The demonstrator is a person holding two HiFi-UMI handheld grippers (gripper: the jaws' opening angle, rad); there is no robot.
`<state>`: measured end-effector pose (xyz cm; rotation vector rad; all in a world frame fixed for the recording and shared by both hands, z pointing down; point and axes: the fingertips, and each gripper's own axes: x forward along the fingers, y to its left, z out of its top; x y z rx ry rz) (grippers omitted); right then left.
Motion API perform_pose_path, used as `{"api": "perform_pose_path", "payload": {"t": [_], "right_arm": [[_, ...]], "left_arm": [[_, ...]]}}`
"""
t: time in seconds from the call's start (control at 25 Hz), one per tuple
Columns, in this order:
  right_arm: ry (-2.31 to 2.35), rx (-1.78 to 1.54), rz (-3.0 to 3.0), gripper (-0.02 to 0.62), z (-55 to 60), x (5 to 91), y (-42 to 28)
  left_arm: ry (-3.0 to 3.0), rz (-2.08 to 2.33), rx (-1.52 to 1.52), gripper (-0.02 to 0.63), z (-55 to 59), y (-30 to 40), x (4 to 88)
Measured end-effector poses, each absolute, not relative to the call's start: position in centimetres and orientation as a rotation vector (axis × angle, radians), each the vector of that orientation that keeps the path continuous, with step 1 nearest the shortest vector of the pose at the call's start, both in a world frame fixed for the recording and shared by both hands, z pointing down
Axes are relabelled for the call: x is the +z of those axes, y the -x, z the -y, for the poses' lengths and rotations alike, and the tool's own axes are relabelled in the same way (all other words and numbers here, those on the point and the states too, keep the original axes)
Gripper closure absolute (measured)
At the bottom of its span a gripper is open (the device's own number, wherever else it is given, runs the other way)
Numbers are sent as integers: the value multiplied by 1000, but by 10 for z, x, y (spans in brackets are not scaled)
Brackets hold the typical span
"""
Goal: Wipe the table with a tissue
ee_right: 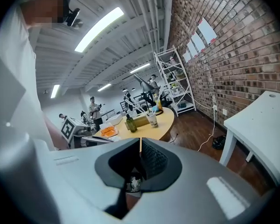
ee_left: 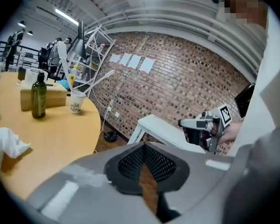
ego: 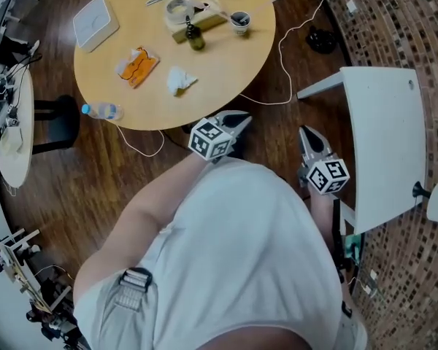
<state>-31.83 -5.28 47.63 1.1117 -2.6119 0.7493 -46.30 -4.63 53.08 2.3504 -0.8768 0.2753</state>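
A crumpled white tissue (ego: 181,80) (ee_left: 7,143) lies on the round wooden table (ego: 226,71) (ee_left: 60,134) (ee_right: 164,120), near its front edge. Both grippers are off the table, close to the person's body. In the head view my left gripper (ego: 240,118) hangs just past the table's near edge, to the right of and nearer than the tissue. Its jaws are shut and empty (ee_left: 143,146). My right gripper (ego: 306,134) is further right, over the wooden floor beside a white side table, jaws together with nothing held (ee_right: 140,141). It also shows in the left gripper view (ee_left: 200,125).
On the round table are an orange packet (ego: 137,65), a white box (ego: 95,22), a green bottle (ego: 195,36) (ee_left: 38,97), a paper cup (ego: 240,22) (ee_left: 76,101) and a water bottle (ego: 102,111) at the edge. A white side table (ego: 387,144) stands right. Cables cross the floor (ego: 292,42).
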Motion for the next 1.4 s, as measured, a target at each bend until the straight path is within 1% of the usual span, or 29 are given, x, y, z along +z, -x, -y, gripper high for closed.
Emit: {"api": "perform_pose_path", "payload": {"t": [0.12,0.24,0.28,0.44,0.52,0.6,0.72,0.8,0.88,0.92,1.0,1.04,1.08,1.16,1.2,1.28,1.4], "right_arm": [[-1071,731,2618,577,66,477,334],[-1024,730,2629,577,77,478,354],[-1006,731,2631,577,79,478,361],[-960,725,2641,577,90,476,382],[-953,720,2640,577,95,474,386],[-957,717,2632,577,99,474,385],[-1004,737,2610,577,98,475,375],[-1058,758,2584,577,96,477,361],[-1113,777,2557,577,95,479,344],[-1143,786,2544,577,94,479,336],[-1203,804,2520,577,92,481,321],[-1230,811,2509,577,90,482,314],[-1252,817,2500,577,89,482,308],[-1289,828,2486,577,88,482,298],[-1304,833,2480,577,88,482,295],[-1332,839,2472,577,89,483,290],[-1370,838,2468,577,89,482,282]], "left_arm": [[-2327,959,273,600,55,490,537],[-2245,1132,320,598,65,538,550],[-2210,1196,339,567,68,557,555],[-2078,1458,465,475,88,646,572],[-2015,1567,542,404,105,686,576],[-1951,1634,632,349,119,718,584],[-1876,1625,805,314,127,743,609],[-1833,1597,873,307,130,749,626],[-1801,1572,903,318,133,751,639],[-1786,1551,922,341,133,752,645],[-1724,1509,976,366,127,757,658],[-1685,1504,1001,402,122,762,663],[-1672,1508,1006,455,121,764,663],[-1705,1499,974,518,125,757,658],[-1705,1485,961,534,123,755,659],[-1717,1472,905,552,123,748,658],[-1816,1446,779,554,132,721,646]]}}
